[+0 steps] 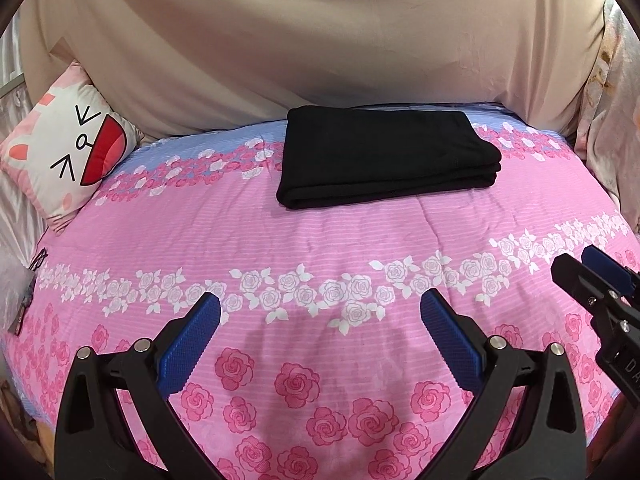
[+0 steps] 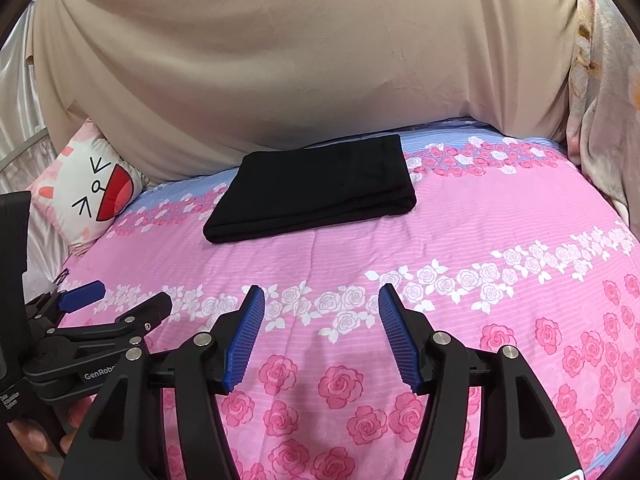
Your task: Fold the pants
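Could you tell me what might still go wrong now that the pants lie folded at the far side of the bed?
1. The pants lie close to the beige sheet hanging behind them; if that sheet moves, it could drag the stack open.
2. Both hand-held grippers, left and right, are open and low over the bedspread; a careless move might snag and tug it, shifting the folded layers.

White "GenRobo…" on black body of left claw, right wrist view, cut off by right claw arm. Small white print lower on the same body, too blurred to read. Left wrist view: "DA…" on right claw's body, cut at frame edge.
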Tool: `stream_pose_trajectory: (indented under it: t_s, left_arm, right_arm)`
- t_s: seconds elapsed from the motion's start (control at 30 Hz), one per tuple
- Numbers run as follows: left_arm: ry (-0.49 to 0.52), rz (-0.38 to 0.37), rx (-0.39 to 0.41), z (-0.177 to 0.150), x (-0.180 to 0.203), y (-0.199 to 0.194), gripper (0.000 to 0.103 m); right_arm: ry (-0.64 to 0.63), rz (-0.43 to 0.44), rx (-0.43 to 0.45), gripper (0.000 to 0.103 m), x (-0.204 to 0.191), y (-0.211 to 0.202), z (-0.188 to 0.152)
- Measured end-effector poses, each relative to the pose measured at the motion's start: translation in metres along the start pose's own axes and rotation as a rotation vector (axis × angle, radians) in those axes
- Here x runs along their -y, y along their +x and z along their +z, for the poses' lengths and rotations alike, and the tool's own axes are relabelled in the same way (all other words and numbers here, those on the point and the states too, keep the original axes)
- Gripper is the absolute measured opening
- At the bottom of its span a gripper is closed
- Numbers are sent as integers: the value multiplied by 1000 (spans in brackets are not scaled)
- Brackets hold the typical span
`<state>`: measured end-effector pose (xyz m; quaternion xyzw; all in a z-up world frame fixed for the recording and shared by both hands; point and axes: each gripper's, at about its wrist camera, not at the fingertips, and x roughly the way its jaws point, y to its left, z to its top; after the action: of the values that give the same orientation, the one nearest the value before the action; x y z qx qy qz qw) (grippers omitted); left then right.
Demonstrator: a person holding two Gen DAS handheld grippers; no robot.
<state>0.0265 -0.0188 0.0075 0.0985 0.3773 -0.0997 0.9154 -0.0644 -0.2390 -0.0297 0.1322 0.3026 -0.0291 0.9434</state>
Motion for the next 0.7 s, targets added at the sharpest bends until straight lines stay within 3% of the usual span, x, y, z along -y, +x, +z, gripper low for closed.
stream_pose_trajectory:
  t_s: [0.7]
  left_arm:
    - [11, 10, -17, 2, 2, 11, 98]
  right_arm:
    - [-3, -7, -22, 59, 0, 12, 0]
